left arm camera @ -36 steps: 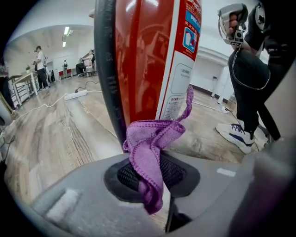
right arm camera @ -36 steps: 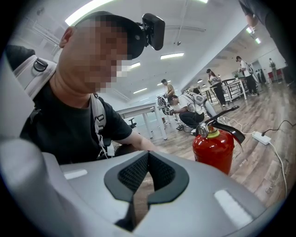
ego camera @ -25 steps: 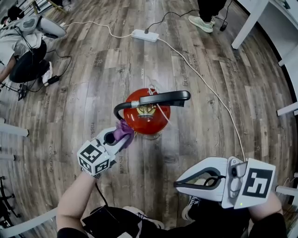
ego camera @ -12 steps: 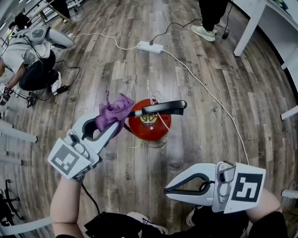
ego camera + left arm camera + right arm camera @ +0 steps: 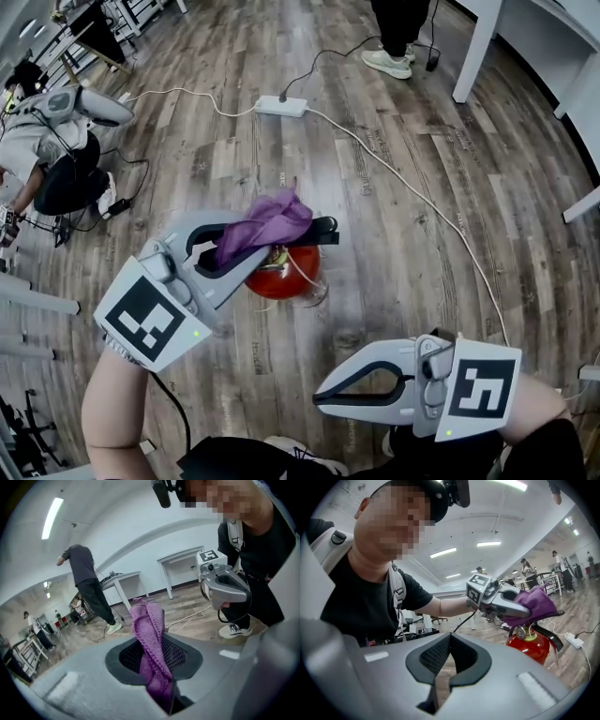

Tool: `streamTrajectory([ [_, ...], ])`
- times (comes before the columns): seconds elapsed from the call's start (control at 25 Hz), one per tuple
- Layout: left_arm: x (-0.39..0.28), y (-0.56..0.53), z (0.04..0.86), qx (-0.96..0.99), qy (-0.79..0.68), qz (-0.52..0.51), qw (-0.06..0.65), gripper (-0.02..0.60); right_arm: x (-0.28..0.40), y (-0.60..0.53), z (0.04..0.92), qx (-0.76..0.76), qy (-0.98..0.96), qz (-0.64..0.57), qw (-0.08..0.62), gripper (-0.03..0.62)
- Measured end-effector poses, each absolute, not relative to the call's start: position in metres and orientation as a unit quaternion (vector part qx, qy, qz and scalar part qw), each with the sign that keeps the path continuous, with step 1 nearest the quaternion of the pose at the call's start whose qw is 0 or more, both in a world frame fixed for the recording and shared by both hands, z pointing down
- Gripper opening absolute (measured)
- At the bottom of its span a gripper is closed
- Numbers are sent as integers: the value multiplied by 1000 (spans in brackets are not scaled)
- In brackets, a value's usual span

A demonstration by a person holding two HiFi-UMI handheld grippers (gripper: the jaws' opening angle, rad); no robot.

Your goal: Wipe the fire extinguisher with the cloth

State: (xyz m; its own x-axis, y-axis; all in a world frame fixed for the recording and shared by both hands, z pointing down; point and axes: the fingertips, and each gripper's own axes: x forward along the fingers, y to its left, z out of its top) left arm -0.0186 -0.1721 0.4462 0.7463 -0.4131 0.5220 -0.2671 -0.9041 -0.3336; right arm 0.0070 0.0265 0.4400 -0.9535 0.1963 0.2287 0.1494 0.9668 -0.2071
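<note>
On the wood-plank floor (image 5: 422, 234) stood one red metal fire extinguisher (image 5: 281, 279), upright near the middle of the head view, its black lever handle (image 5: 323, 230) on top. Two tongs were in view. One purple knitted cloth (image 5: 267, 223) was pinched in the left tongs (image 5: 265, 242), bunched just above the extinguisher's top. Well apart and nearer the person, the right tongs (image 5: 319, 397) were fully closed and empty. One white power strip (image 5: 281, 106) lay beyond.
</note>
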Motion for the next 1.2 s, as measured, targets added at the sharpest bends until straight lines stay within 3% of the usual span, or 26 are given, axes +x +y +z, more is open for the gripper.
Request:
streamTrajectory([
  [0.4, 71, -170, 420, -913, 108, -312, 239, 84, 11, 20, 448, -89, -983, 87, 135, 3],
  [0.88, -50, -132, 475, -884, 179, -380, 208, 84, 3, 14, 461, -86, -980, 94, 151, 3],
  [1.2, -48, -75, 542, -825, 204, -435, 298, 84, -8, 17, 464, -90, -976, 103, 170, 3],
])
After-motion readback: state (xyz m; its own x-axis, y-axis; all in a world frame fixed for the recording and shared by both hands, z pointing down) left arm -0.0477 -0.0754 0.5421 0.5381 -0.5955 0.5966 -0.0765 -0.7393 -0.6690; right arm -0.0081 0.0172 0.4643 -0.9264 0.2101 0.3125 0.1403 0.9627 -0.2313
